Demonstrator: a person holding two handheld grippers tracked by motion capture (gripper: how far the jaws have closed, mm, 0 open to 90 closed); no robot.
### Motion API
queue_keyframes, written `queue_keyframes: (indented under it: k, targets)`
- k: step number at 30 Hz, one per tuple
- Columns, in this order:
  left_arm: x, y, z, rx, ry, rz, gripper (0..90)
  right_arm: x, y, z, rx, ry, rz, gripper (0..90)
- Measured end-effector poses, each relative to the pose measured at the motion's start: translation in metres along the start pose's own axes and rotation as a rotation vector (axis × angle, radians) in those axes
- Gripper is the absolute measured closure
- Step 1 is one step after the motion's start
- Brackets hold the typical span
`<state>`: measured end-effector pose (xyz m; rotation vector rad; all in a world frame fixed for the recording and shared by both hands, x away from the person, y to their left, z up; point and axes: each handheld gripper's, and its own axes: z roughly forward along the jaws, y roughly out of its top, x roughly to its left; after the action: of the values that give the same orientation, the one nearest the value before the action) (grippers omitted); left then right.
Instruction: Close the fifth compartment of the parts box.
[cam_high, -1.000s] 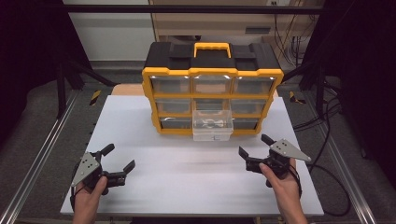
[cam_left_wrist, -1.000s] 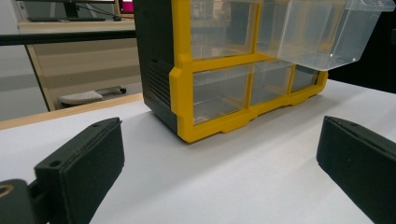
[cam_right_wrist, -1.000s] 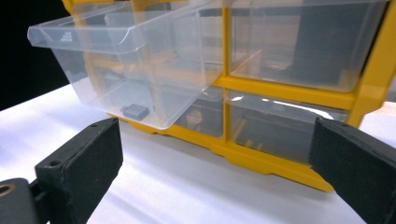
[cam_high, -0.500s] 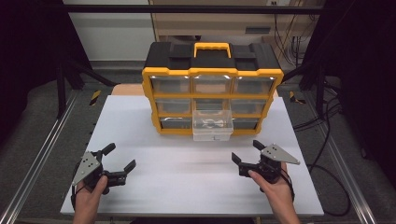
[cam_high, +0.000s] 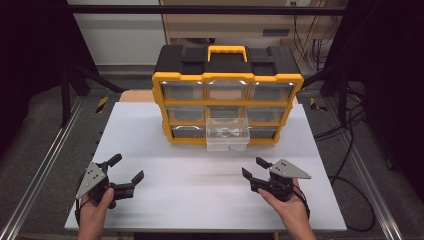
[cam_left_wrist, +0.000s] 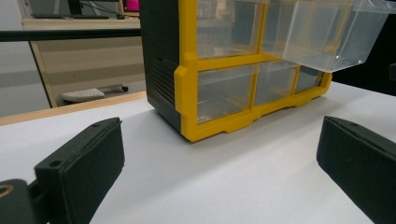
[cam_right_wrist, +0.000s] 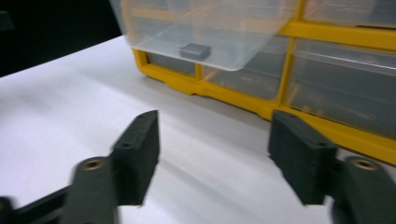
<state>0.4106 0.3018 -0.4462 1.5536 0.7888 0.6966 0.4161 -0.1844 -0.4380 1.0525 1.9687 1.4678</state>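
A yellow and black drawer cabinet (cam_high: 227, 75) stands at the back of the white table (cam_high: 200, 200), with one clear drawer (cam_high: 227, 135) pulled out of its lower middle. A small dark part (cam_right_wrist: 194, 50) lies in that drawer. At the near left, my left gripper (cam_high: 126, 168) is wide open and holds nothing; its own view faces the cabinet's corner (cam_left_wrist: 187, 93). My right gripper (cam_high: 253, 167) is at the near right, pointing toward the cabinet. Its jaws have just been closing and now stand partly open (cam_right_wrist: 215, 158) with nothing between them.
Metal rails (cam_high: 45, 170) run along both sides of the table. Cables (cam_high: 350, 150) lie on the floor to the right. A wooden bench (cam_left_wrist: 70, 105) stands behind the table. Bare white surface lies between the grippers and the cabinet.
My right gripper has moved left and a little lower toward the table, and its jaws have narrowed. The left gripper has stayed put.
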Motion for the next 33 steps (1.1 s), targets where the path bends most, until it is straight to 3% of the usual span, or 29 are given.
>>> queue_keyframes:
  k: [8,15,33]
  targets:
    - [0.001,-0.001,0.0,0.001,-0.001,-0.008,0.8,0.011,-0.002,0.006,0.012,0.017,-0.046,70.1]
    - [0.0,-0.001,-0.001,0.002,0.002,-0.009,0.8,0.019,-0.003,0.011,0.005,0.03,-0.064,87.2]
    - [0.002,0.0,-0.002,-0.006,0.006,-0.01,0.8,0.039,0.006,0.026,-0.012,0.057,-0.123,90.0]
